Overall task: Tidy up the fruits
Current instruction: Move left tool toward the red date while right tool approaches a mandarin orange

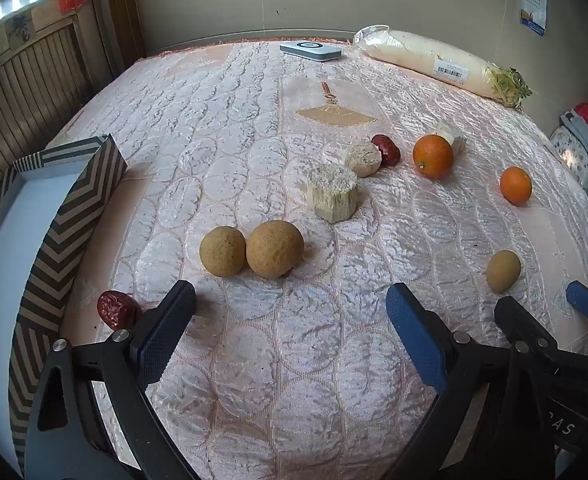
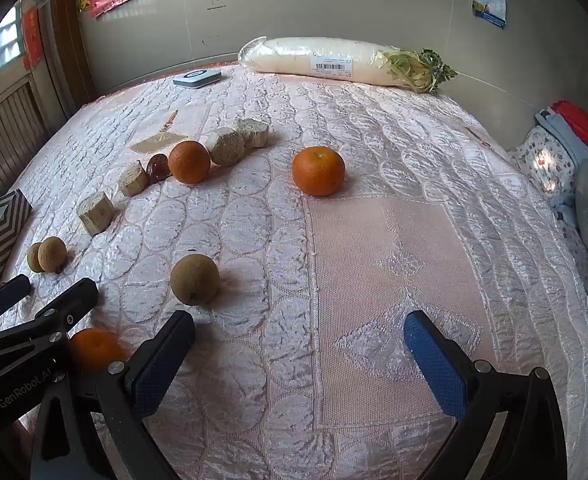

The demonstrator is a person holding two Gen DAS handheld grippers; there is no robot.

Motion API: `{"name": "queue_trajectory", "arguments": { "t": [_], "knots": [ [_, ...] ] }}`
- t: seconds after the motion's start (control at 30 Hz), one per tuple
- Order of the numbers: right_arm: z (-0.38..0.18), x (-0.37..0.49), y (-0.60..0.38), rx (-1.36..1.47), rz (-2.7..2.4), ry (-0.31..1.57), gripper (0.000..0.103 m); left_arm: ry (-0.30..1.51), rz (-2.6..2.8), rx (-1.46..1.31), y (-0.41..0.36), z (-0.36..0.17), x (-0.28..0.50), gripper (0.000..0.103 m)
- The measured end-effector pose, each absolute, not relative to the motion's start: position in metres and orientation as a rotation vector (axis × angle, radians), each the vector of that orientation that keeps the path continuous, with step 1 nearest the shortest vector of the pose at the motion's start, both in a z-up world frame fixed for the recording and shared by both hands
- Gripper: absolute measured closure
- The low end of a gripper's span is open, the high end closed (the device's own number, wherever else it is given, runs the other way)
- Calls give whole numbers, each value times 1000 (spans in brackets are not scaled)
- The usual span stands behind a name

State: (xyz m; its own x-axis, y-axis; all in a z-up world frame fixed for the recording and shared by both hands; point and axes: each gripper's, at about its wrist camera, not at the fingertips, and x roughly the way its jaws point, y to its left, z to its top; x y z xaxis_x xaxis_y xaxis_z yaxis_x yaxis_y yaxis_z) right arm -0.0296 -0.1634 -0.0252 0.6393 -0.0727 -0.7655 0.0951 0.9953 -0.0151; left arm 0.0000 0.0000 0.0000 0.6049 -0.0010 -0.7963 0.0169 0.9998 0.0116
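Both grippers hang released, jaws spread wide, holding and touching nothing. The left gripper hovers over the quilted satin bedspread just short of two round, rough-skinned tan longans that touch each other. The right gripper faces a dimpled orange mid-bed. A zigzag-striped cardboard box sits at the bed's left edge.
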Motion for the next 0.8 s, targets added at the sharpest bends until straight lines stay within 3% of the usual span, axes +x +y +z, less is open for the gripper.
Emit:
{"name": "queue_trajectory", "arguments": {
  "t": [0.53, 0.8],
  "knots": [
    [-25, -36, -164, 39, -109, 843, 0, 863, -20, 41, 8, 24, -26, 7],
    [16, -67, -159, 9, -101, 736, 0, 756, -68, 29, 13, 60, -49, 7]
  ]
}}
